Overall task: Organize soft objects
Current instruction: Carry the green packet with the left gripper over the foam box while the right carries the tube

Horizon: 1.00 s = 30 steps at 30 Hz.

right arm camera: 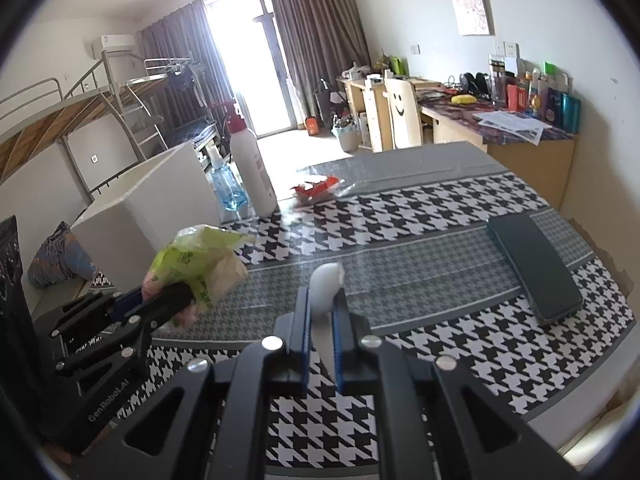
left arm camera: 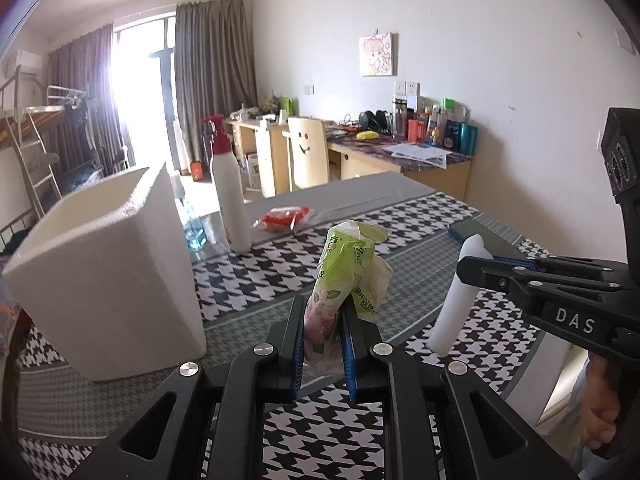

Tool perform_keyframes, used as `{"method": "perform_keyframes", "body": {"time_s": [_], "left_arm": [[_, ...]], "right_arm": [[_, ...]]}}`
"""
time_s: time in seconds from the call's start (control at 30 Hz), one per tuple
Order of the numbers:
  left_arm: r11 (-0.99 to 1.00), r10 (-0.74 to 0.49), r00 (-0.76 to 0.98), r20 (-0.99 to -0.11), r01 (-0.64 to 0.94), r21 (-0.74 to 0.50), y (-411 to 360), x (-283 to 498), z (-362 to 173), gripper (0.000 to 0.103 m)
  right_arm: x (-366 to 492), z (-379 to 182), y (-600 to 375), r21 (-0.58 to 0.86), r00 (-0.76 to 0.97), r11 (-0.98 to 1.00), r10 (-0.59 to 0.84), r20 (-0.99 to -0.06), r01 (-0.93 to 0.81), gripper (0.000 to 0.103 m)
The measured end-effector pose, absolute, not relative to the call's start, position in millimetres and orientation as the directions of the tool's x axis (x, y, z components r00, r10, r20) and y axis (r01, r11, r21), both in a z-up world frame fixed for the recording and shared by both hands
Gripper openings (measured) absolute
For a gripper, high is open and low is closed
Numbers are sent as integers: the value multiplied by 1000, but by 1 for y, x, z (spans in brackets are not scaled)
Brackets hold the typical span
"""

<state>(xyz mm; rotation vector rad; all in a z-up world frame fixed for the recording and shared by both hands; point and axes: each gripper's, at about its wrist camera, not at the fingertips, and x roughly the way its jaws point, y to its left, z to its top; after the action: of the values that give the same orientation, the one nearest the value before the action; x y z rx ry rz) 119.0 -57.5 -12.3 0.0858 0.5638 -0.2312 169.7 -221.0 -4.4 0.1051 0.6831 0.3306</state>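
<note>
1. The green tissue pack (left arm camera: 350, 268) stands nearly upright in the middle of the left wrist view, clear of the counter (left arm camera: 420, 232), its pink-flowered lower end pinched between the blue-padded fingers (left arm camera: 348, 344) of the left gripper (left arm camera: 322, 344).
2. Some pale tissue bulges from the pack's side at about 3 o'clock; the wrapper's crumpled top points to 12 o'clock.
3. A white foam stick (left arm camera: 460, 292) hangs at 3 o'clock from the pack, clamped partway along by the right gripper (left arm camera: 474, 266), whose fingers press against it; its lower end is above the houndstooth cloth.
4. In the right wrist view the same stick (right arm camera: 325, 288) rises between that gripper's blue pads, and the left gripper (right arm camera: 176, 296) with the pack (right arm camera: 196, 256) sits at 9 o'clock.
5. A white foam box (left arm camera: 104, 280), open on top, stands on the counter at 9 o'clock from the pack, near it but apart.
6. Behind it, at 11 o'clock, a tall white bottle with a red pump (left arm camera: 228, 192) stands beside a clear bottle of blue liquid (left arm camera: 196, 232).
7. A red snack packet (left arm camera: 284, 218) lies flat at 12 o'clock, well beyond the pack.
8. A dark flat case, possibly a phone (right arm camera: 534, 268), lies at 2 o'clock on the cloth.
9. A person's hand (left arm camera: 600, 420) grips the right handle at the 4 o'clock edge.
</note>
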Motion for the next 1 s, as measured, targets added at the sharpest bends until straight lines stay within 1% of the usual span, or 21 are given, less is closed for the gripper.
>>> {"method": "perform_keyframes", "body": {"time_s": [0.13,0.27,1.0], "left_arm": [[974,-167,842,-512,222,47,-54,117,-2,17],[976,-169,847,-504,215,34,-47,118,7,17],[985,-131,890,-436,167,44,-23,131,42,17]], "right_arm": [[171,3,-217,197,734,940,341,-587,-279,12],[171,13,-210,183,749,936,352,-562,-302,12],[185,51,-188,161,784,910,411,-466,-381,12]]}}
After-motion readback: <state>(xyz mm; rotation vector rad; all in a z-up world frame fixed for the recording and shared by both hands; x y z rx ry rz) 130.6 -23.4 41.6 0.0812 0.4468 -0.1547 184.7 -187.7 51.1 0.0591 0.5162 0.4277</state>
